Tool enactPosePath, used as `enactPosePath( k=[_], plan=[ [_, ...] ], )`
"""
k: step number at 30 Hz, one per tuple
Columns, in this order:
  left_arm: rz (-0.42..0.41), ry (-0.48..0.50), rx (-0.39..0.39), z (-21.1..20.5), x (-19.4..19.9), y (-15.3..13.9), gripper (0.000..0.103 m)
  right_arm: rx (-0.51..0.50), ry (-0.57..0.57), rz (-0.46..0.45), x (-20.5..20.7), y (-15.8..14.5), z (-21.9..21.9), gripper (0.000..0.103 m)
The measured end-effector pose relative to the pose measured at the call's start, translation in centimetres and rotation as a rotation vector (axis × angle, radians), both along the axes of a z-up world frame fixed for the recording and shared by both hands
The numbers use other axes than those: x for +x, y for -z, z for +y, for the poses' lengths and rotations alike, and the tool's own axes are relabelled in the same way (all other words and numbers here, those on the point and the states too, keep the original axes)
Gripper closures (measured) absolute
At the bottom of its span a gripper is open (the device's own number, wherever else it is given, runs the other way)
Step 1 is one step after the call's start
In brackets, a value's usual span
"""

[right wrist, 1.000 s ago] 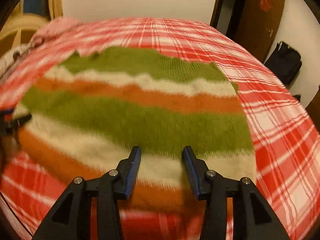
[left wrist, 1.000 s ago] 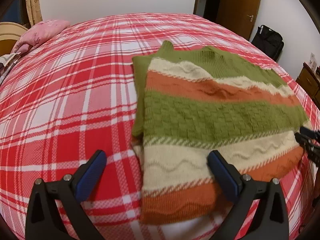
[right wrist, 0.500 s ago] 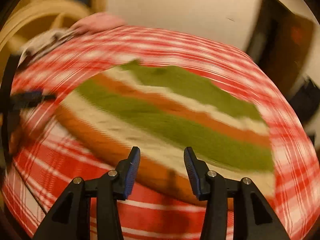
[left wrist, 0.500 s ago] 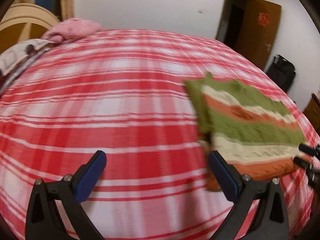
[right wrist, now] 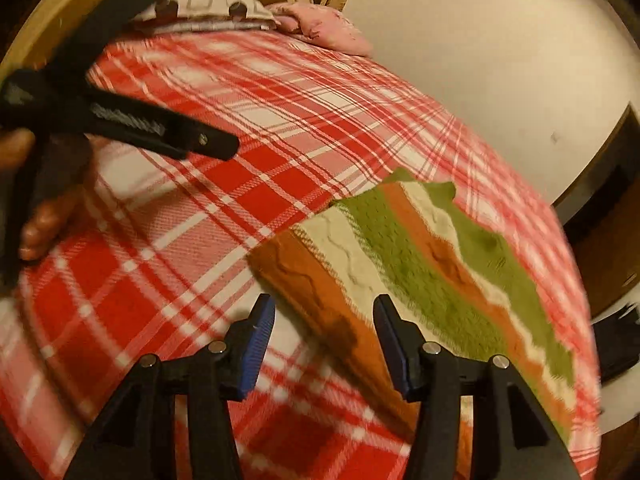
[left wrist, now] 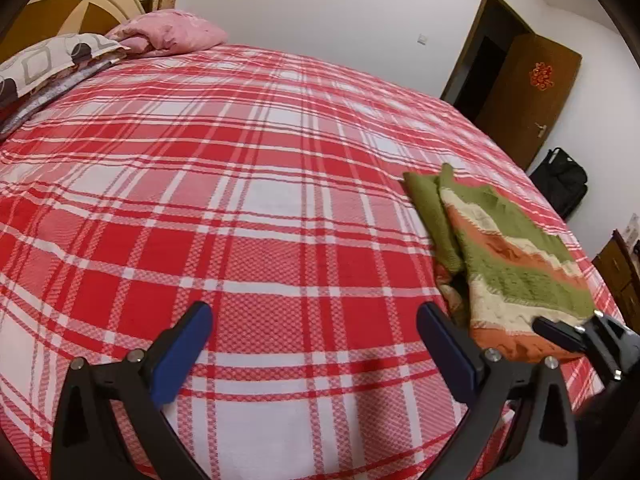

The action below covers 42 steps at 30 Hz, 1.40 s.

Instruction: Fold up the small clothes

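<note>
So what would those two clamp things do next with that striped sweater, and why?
Probably pull both away. The striped sweater already lies folded, layers stacked, near the edge of the red plaid bed. The left gripper is open over bare cover beside it, and the right gripper is open above its orange hem, holding nothing.

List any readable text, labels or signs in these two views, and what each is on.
No readable words or numbers in either view.
Red ornament on the brown door: a decorative emblem, too small to read as characters.
Striped sweater: knit pattern only, no label showing.
Plaid bedspread: no text.
Right wrist view: too blurred for fine print.
</note>
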State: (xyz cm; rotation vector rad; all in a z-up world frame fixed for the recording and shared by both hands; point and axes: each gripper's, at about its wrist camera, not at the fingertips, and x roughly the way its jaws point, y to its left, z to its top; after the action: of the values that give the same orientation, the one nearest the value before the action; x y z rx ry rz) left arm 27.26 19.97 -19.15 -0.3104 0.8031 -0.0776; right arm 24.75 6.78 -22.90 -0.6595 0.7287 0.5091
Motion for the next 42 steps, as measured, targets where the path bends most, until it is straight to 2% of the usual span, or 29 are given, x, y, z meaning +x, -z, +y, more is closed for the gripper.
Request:
enactPosePath(
  k=[3,6,11,12,13,16,19,21,23,24,25,27,30,32,33,35,36,37,39,42],
  plan=[
    [0.016,0.005,-0.054,0.8,0.1,0.4,0.000,-0.040,0.027,-0.054,0.9,0.9,1.4,0.050],
    [0.003,-0.002,-0.104,1.6,0.0,0.5,0.000,-0.025,0.035,-0.059,1.6,1.2,1.9,0.050],
    [-0.001,0.002,-0.109,1.4,-0.1,0.4,0.000,0.000,0.041,-0.083,2.1,1.3,2.0,0.051],
    [-0.001,0.002,-0.111,1.5,-0.1,0.4,0.000,0.011,0.042,-0.077,2.3,1.3,1.9,0.058],
    [-0.002,0.002,-0.114,1.5,-0.1,0.4,0.000,0.032,0.046,-0.069,2.5,1.1,1.6,0.076],
    [0.001,0.003,-0.116,1.4,-0.1,0.4,0.000,0.079,0.057,-0.057,2.3,0.6,1.1,0.087],
    [0.007,0.008,-0.110,1.4,0.0,0.4,0.000,0.093,0.063,-0.028,2.4,0.7,0.8,0.087],
    [0.009,0.016,-0.107,1.3,0.1,0.3,0.000,0.097,0.059,-0.040,2.1,0.7,0.7,0.087],
    [0.018,0.032,-0.093,1.0,0.3,0.3,0.000,0.102,0.059,-0.025,2.2,0.7,0.8,0.075],
    [0.018,0.034,-0.090,1.0,0.3,0.3,0.000,0.102,0.052,-0.012,2.1,0.7,0.9,0.047],
    [0.017,0.035,-0.095,1.0,0.3,0.3,0.000,0.104,0.036,0.004,1.8,0.7,1.1,0.029],
    [0.015,0.035,-0.109,1.2,0.3,0.4,0.000,0.112,-0.006,0.023,1.0,0.7,1.5,0.028],
    [0.008,0.032,-0.142,1.7,0.2,0.4,0.000,0.022,-0.012,-0.091,0.1,1.2,2.8,0.029],
    [0.010,0.032,-0.156,1.9,0.2,0.3,0.000,0.003,0.001,-0.110,0.6,1.4,3.2,0.029],
    [0.011,0.031,-0.158,1.9,0.3,0.2,0.000,-0.002,0.022,-0.122,1.1,1.4,3.2,0.030],
    [0.018,0.035,-0.172,2.1,0.6,0.0,0.000,-0.003,0.057,-0.106,2.6,1.6,2.8,0.050],
    [0.017,0.037,-0.178,2.2,0.8,-0.2,0.000,-0.006,0.075,-0.090,3.3,1.8,2.4,0.076],
    [0.017,0.041,-0.183,2.2,1.2,-0.3,0.000,-0.007,0.088,-0.093,3.5,1.9,2.1,0.081],
    [0.017,0.054,-0.187,2.2,2.3,-0.8,0.000,0.014,0.079,-0.080,3.4,1.7,1.6,0.084],
    [0.013,0.154,-0.211,0.6,5.0,-1.9,0.000,0.047,0.075,-0.085,2.6,1.2,0.8,0.085]
  ],
)
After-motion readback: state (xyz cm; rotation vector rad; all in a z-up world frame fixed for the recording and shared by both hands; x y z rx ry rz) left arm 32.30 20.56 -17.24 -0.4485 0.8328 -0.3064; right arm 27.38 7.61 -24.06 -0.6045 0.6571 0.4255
